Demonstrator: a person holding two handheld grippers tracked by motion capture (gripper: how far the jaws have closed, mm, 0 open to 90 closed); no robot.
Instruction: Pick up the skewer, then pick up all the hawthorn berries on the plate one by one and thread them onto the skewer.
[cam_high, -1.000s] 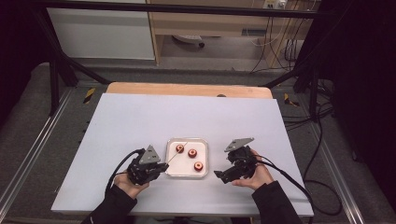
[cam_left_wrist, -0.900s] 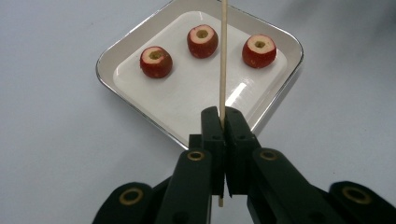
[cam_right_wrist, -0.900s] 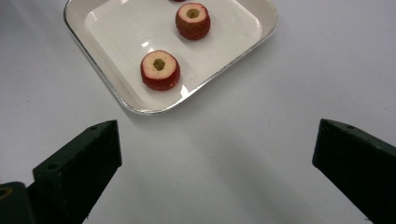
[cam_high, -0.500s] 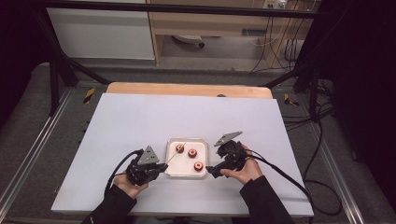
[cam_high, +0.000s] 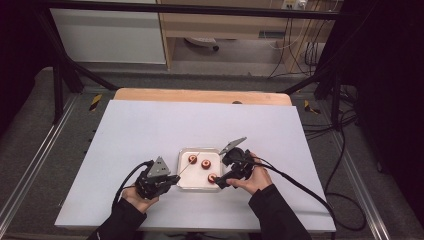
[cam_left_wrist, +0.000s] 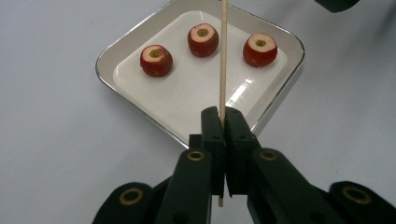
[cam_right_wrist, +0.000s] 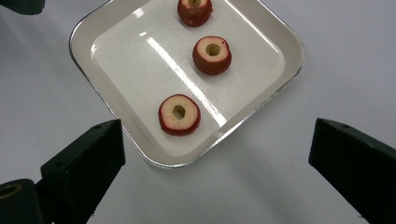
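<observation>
Bench (cam_high: 150, 135): white top, with a wooden strip along its far edge, at centre frame. One square white tray (cam_high: 186, 184) with a metallic rim rests directly on it, lower centre, near the front edge.

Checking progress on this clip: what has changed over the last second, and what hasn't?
The right gripper has moved from the table right of the tray up to its right edge, jaws open over the nearest fruit piece. Nothing was grasped or released. The left gripper stayed put, shut on the wooden skewer; all three fruit pieces lie unmoved.
</observation>
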